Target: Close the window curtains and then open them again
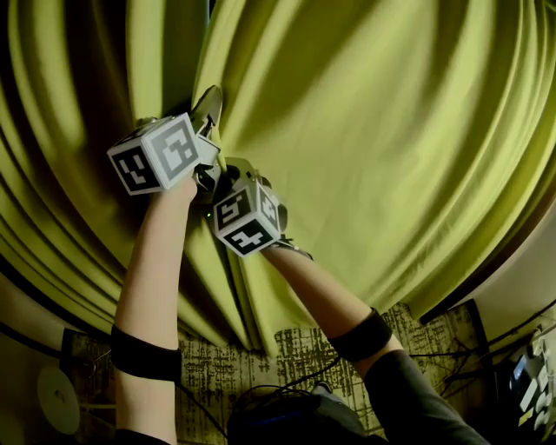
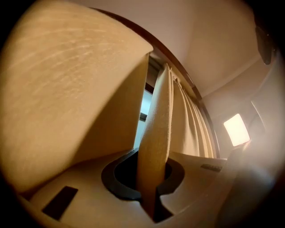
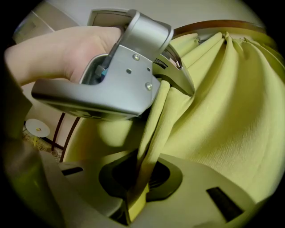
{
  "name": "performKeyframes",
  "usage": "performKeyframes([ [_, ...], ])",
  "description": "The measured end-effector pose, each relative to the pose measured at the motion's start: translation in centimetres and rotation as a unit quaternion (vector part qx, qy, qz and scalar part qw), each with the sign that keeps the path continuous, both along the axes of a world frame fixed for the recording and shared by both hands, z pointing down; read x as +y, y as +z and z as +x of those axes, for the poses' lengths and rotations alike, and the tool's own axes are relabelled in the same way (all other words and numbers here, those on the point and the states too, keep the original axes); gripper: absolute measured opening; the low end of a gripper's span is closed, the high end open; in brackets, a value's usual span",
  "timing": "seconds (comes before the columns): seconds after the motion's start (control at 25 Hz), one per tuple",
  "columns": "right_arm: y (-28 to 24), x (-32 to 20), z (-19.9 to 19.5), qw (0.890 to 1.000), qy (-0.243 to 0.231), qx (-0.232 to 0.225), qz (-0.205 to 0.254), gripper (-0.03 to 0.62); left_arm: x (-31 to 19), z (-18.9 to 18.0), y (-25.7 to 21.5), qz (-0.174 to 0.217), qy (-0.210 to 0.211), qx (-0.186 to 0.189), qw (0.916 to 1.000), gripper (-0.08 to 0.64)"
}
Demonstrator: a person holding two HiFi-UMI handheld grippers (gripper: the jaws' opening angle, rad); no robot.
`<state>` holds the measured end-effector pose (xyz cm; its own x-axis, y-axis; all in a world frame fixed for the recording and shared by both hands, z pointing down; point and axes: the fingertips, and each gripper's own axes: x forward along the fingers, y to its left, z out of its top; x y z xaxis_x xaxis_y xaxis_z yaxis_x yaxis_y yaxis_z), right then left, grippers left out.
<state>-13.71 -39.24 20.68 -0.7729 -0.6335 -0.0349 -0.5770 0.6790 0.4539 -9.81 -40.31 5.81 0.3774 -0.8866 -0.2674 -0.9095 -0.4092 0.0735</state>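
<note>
Two yellow-green curtains, left curtain (image 1: 78,130) and right curtain (image 1: 391,130), hanging in deep folds and drawn almost together. Only one thin dark gap (image 1: 210,10) between them, at the top of the head view.

Two grippers close beside each other at that seam. Left gripper (image 1: 208,102) the higher one, jaws pressed together on one narrow fold of fabric. Pale window light just left of that fold in the left gripper view. Right gripper (image 1: 233,170) just below, jaws likewise pinched on one fold: the curtain edge (image 3: 156,116), running up to the left gripper's tips and seemingly part of the right curtain.

Two marker cubes (image 1: 156,155), one per gripper. Two bare forearms reaching up, each with one black band (image 1: 145,355). One brown curtain rod (image 3: 209,24) above the pleats in the right gripper view.
</note>
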Motion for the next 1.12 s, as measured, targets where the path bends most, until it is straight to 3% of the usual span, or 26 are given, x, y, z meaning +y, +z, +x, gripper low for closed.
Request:
performKeyframes([
  [0.28, 0.9, 1.1, -7.8, 1.0, -0.022, 0.006, -0.004, 0.032, 1.1, -8.0, 0.4, 0.002, -0.017, 0.018, 0.9997, 0.005],
  [0.72, -0.2, 3.9, -15.3, 1.0, -0.022, 0.002, 0.004, 0.034, 3.7, -15.1, -0.4, 0.011, 0.002, 0.025, 0.9996, 0.007],
  [0.84, -0.4, 4.2, -15.4, 1.0, -0.017, -0.003, -0.002, 0.037, 4.2, -15.1, -0.5, 0.012, 0.012, 0.015, 0.9997, 0.008],
  [1.12, 0.5, 4.0, -11.2, 0.999, 0.031, -0.011, -0.012, 0.038, 4.2, -11.1, 0.9, 0.011, 0.051, -0.012, 0.9986, 0.006],
])
